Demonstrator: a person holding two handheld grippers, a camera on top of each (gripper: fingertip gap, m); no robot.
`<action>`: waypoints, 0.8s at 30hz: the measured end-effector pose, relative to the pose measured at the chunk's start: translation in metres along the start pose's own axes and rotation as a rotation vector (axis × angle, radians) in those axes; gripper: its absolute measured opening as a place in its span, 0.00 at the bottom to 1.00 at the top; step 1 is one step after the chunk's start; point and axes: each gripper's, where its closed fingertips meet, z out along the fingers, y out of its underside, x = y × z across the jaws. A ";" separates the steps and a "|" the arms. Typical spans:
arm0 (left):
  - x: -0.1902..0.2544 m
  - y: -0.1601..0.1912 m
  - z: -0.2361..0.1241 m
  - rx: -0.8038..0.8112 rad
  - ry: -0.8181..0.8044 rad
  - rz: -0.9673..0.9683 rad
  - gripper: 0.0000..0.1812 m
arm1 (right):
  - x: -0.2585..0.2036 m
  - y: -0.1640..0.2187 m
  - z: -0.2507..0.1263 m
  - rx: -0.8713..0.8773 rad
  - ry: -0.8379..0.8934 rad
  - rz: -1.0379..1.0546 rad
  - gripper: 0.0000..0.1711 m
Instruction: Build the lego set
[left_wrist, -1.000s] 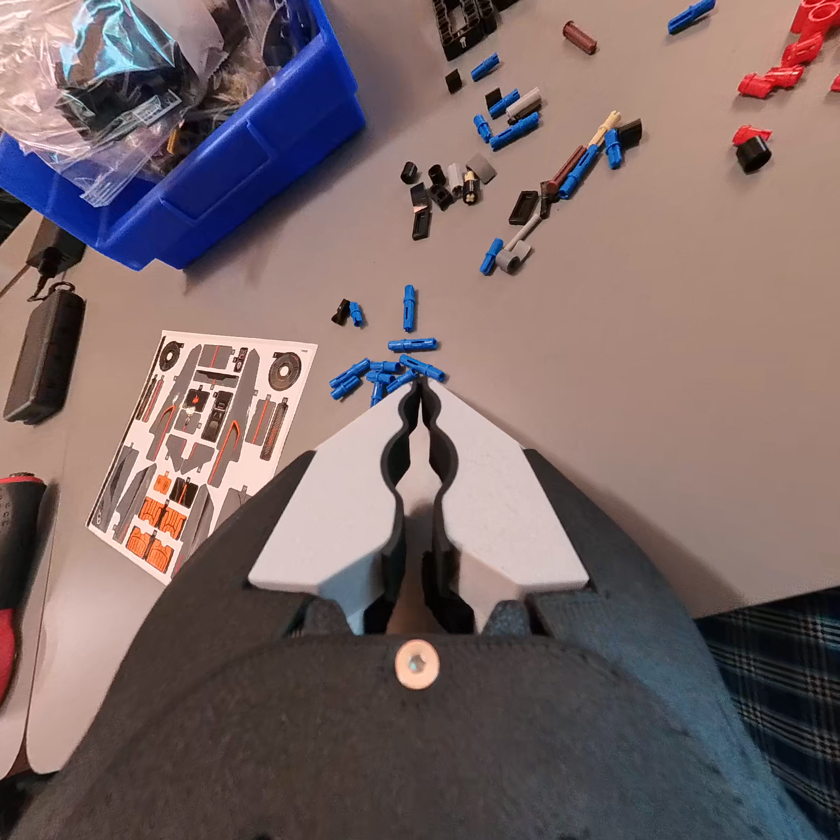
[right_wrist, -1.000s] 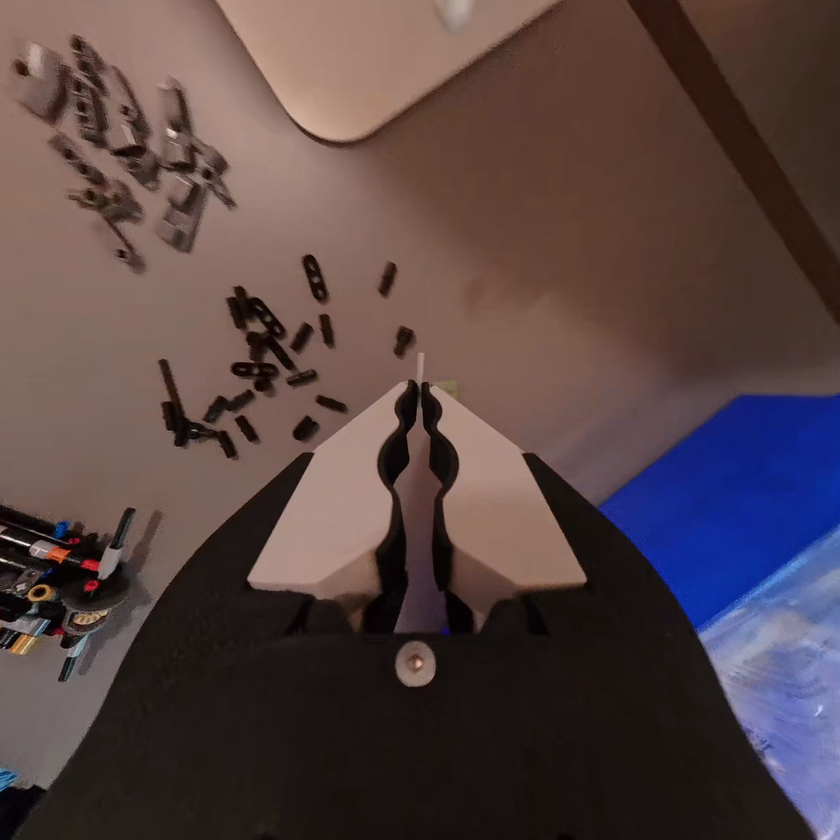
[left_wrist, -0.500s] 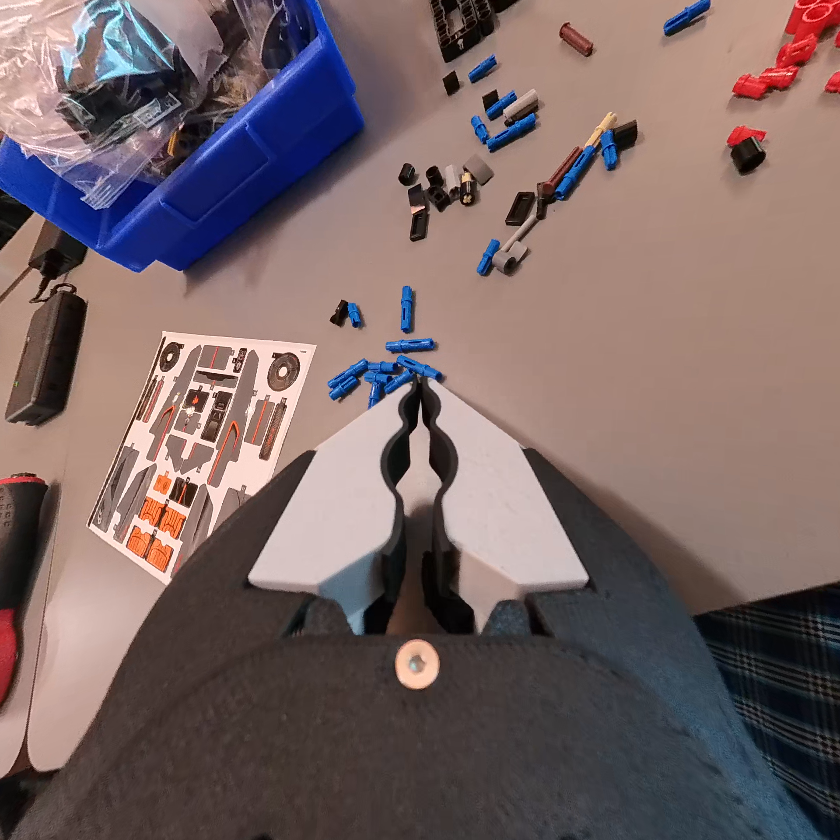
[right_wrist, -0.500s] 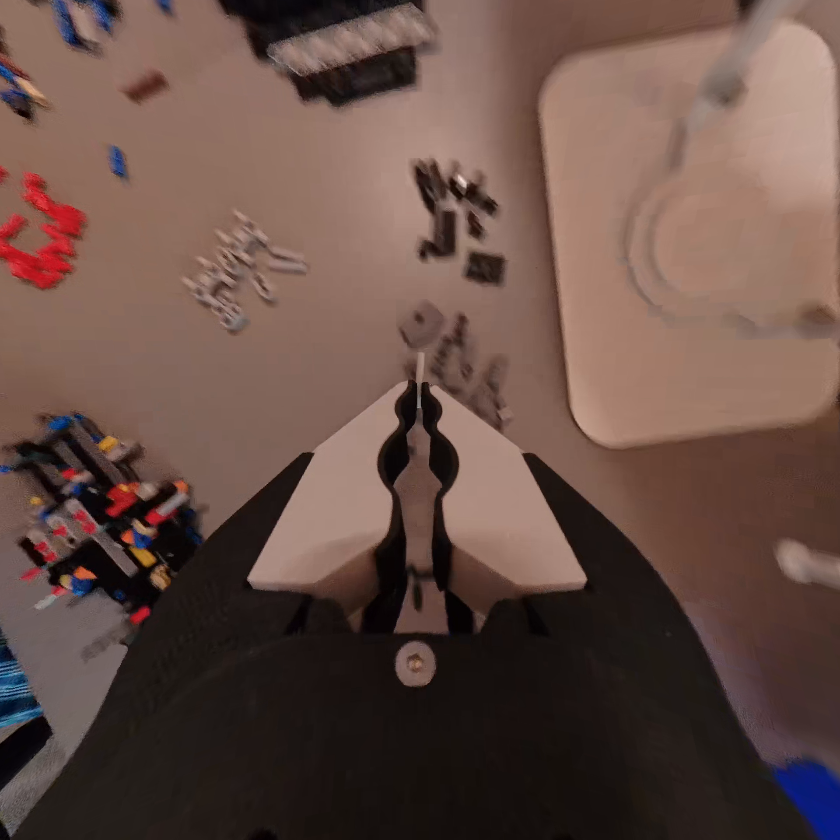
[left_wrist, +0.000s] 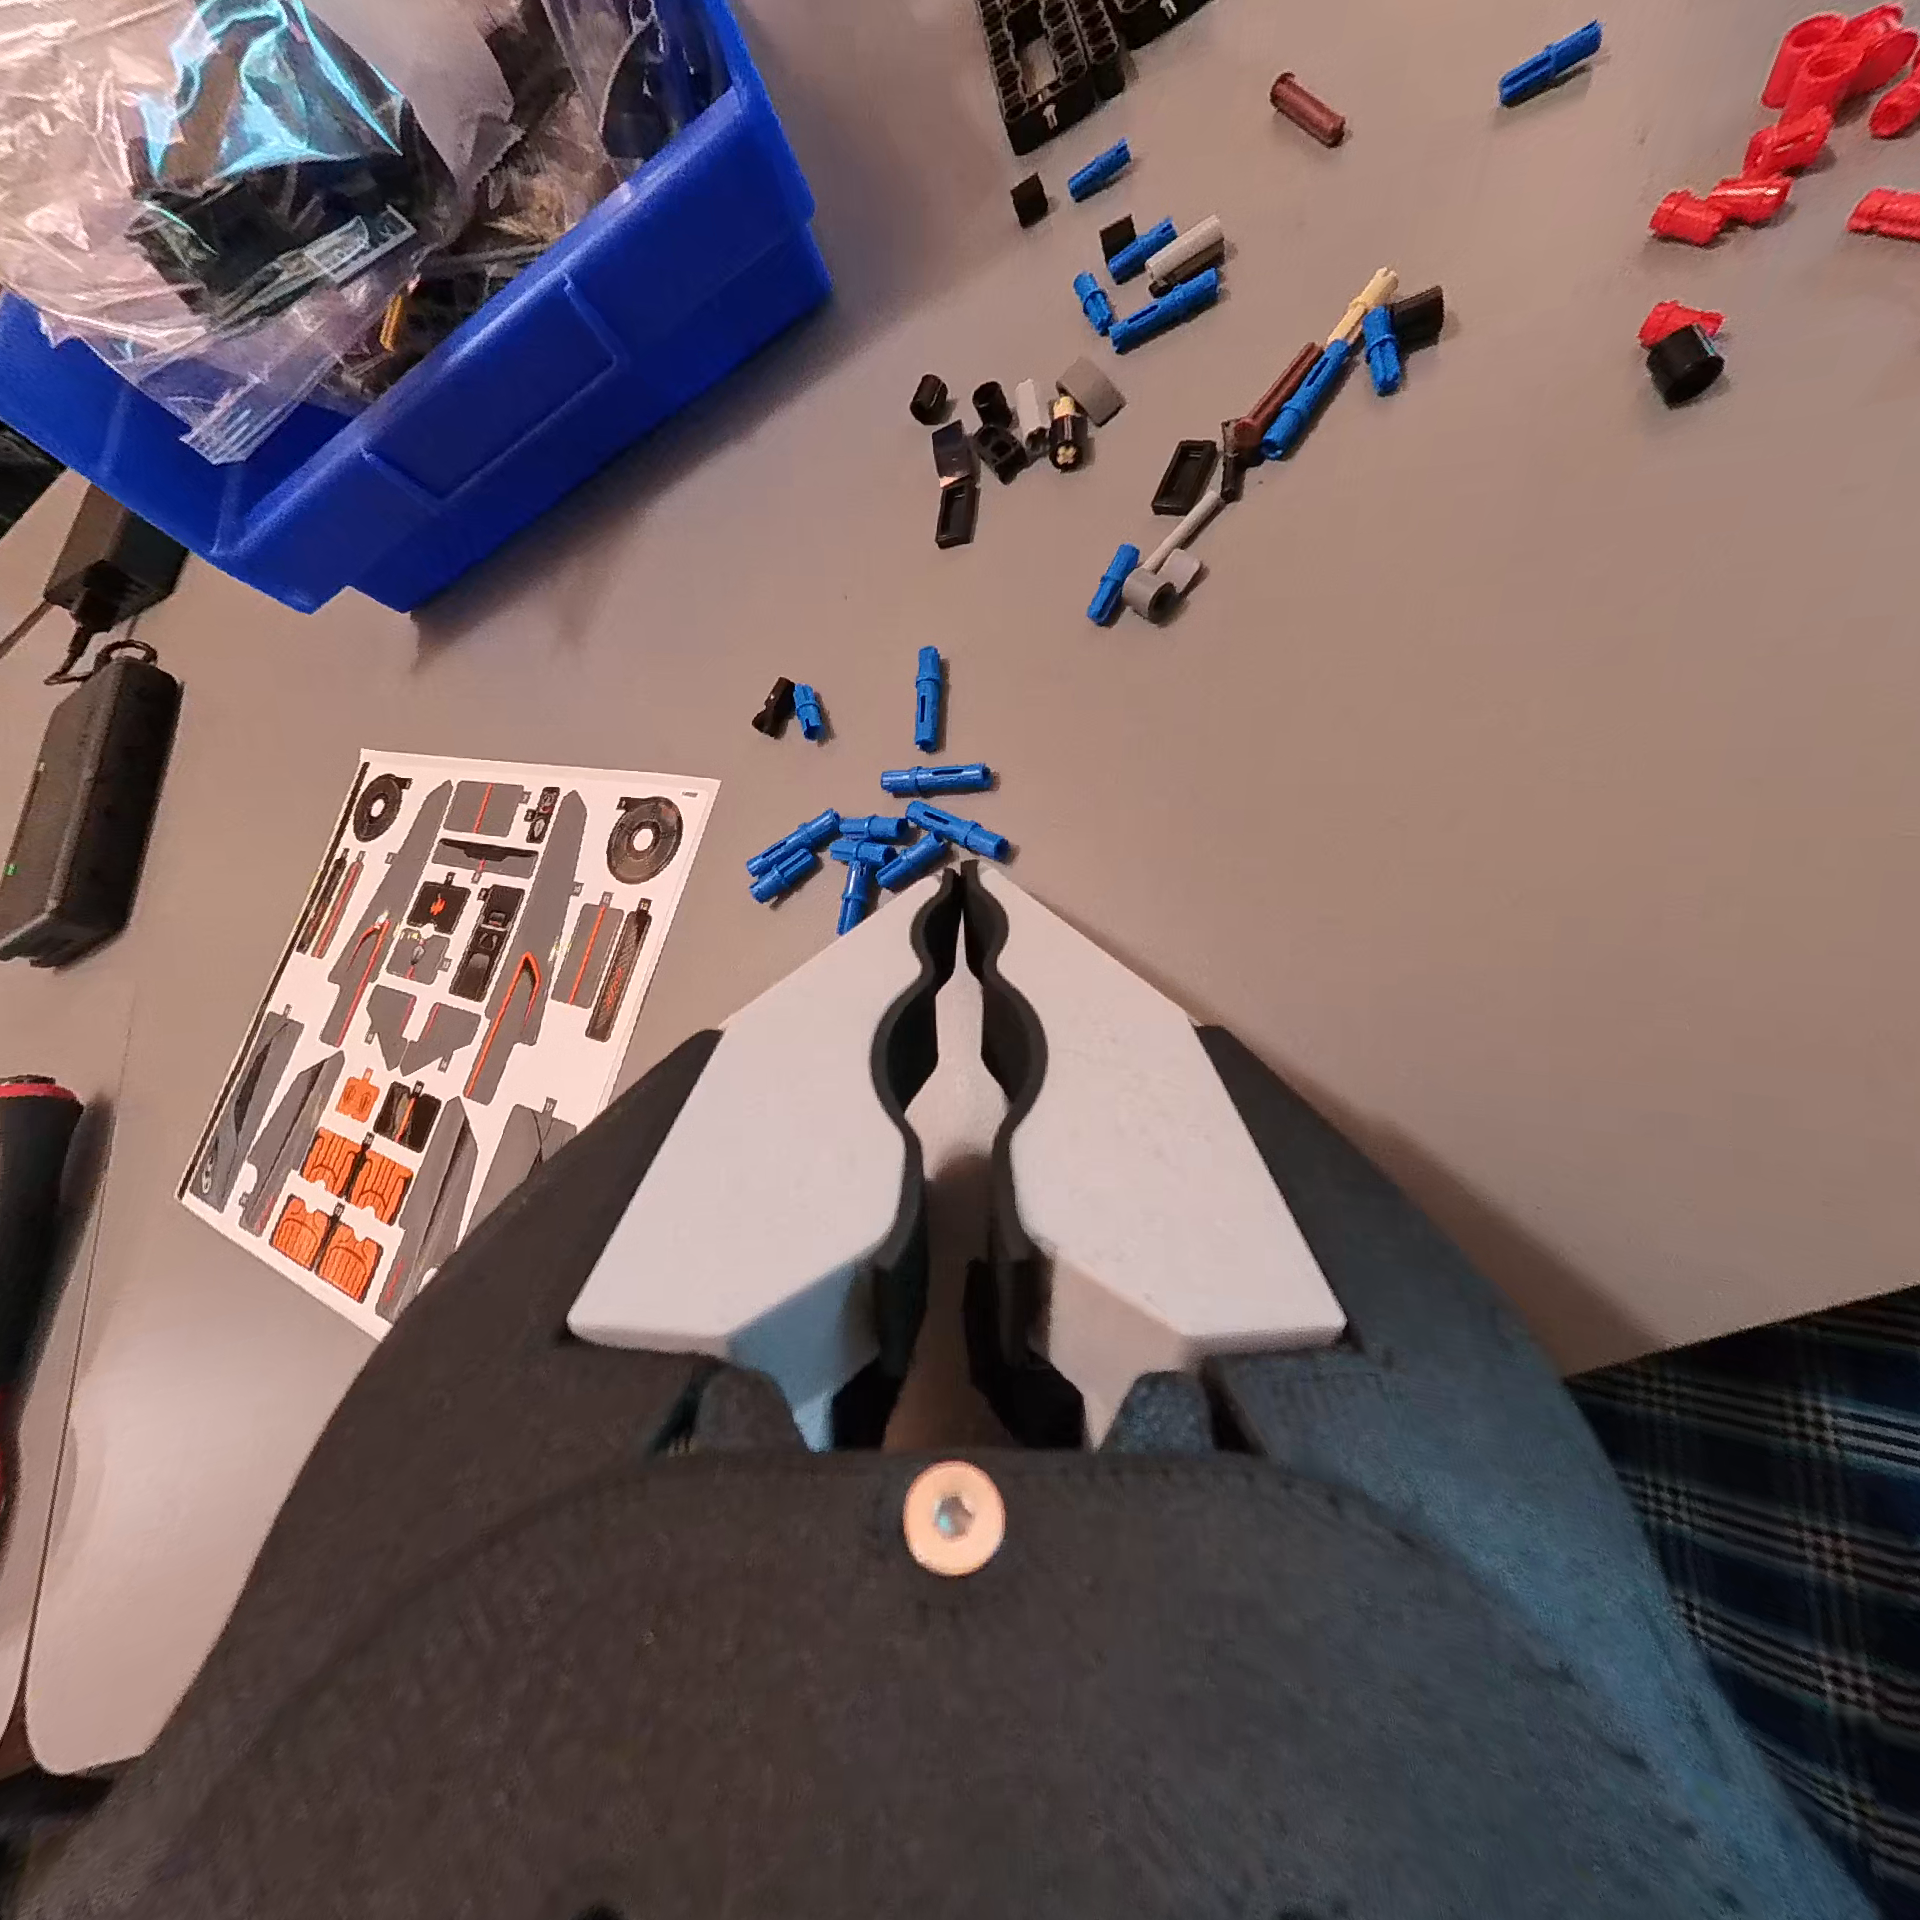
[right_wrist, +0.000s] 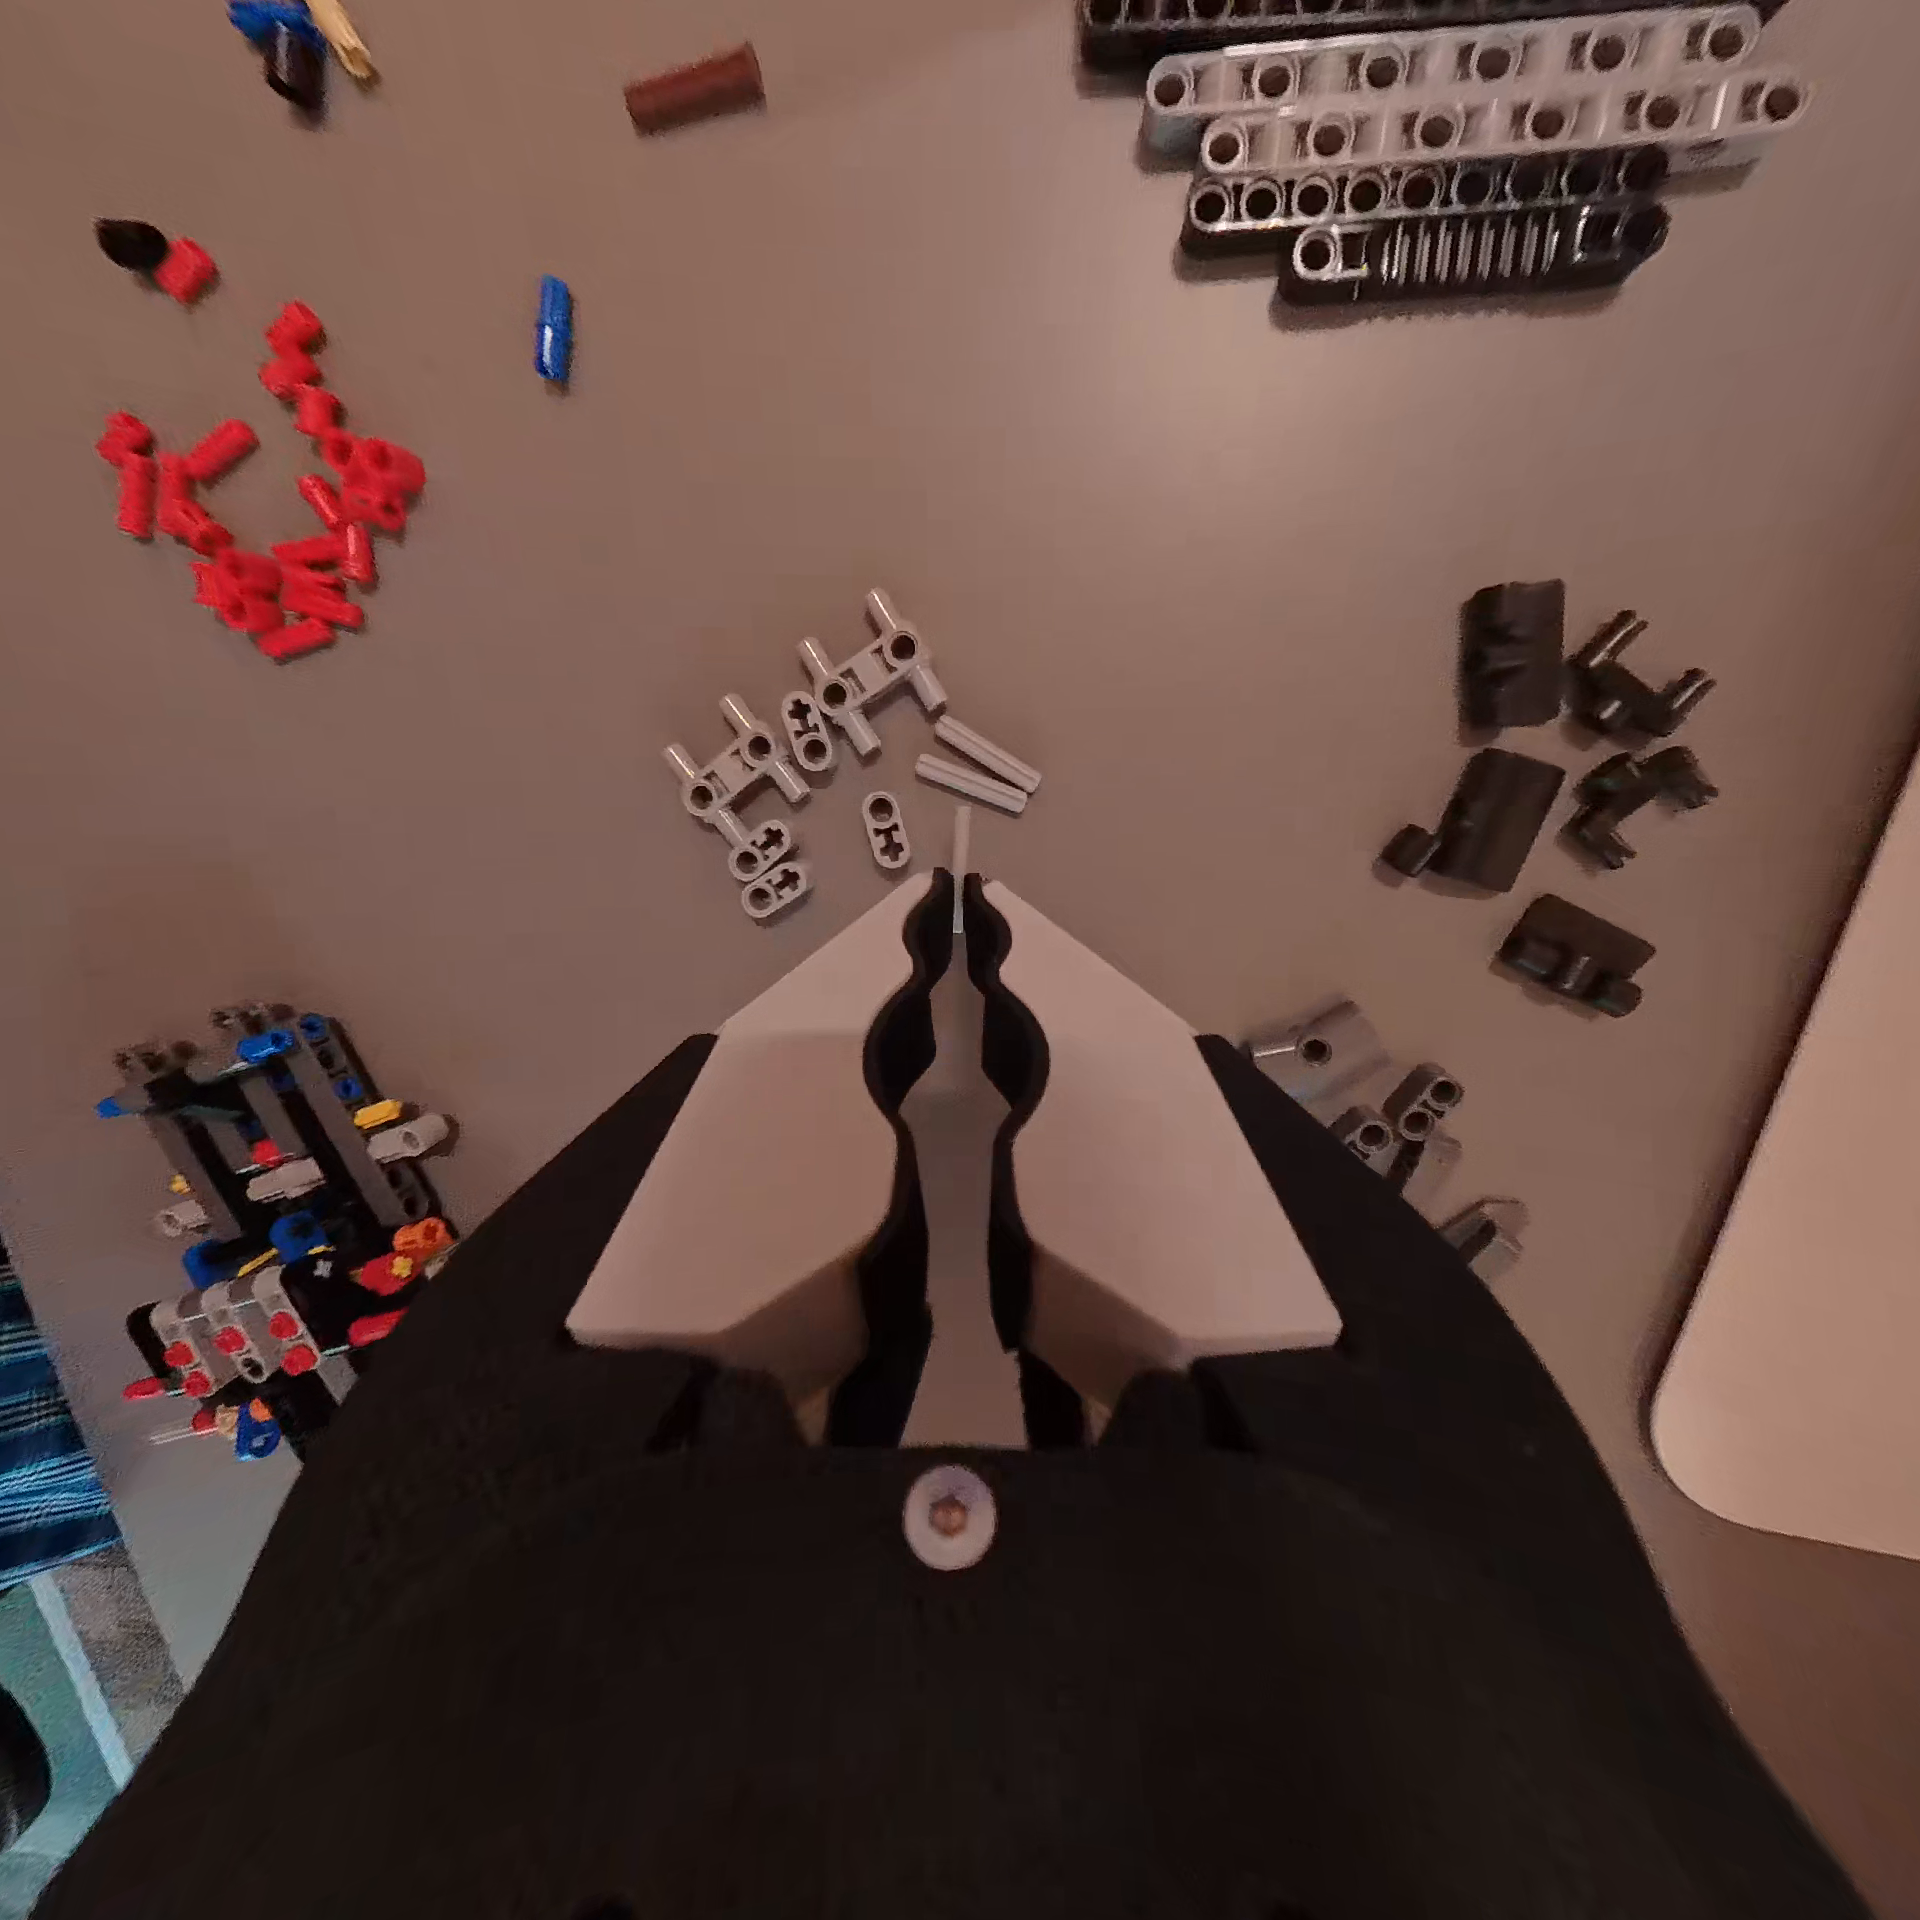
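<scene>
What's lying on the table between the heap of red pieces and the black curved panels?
In the right wrist view, a cluster of light grey connectors lies between the red pieces and black panels.

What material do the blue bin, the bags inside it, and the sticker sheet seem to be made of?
Blue bin: probably hard moulded plastic, smooth and slightly shiny, with a pressed-in panel on its wall.
Bags: thin clear plastic film, crinkled, with bright reflections.
Sticker sheet: looks like glossy printed paper or film, lying flat on the table.
</scene>
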 end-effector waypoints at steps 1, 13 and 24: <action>0.000 0.000 0.000 0.000 -0.001 0.000 0.00 | 0.000 0.002 0.003 -0.004 -0.002 0.002 0.00; 0.001 -0.001 0.000 -0.001 0.000 0.003 0.00 | 0.003 -0.001 -0.005 0.022 -0.026 0.024 0.06; -0.001 -0.002 -0.002 0.003 -0.006 0.004 0.00 | -0.026 -0.065 -0.018 0.175 -0.046 -0.134 0.03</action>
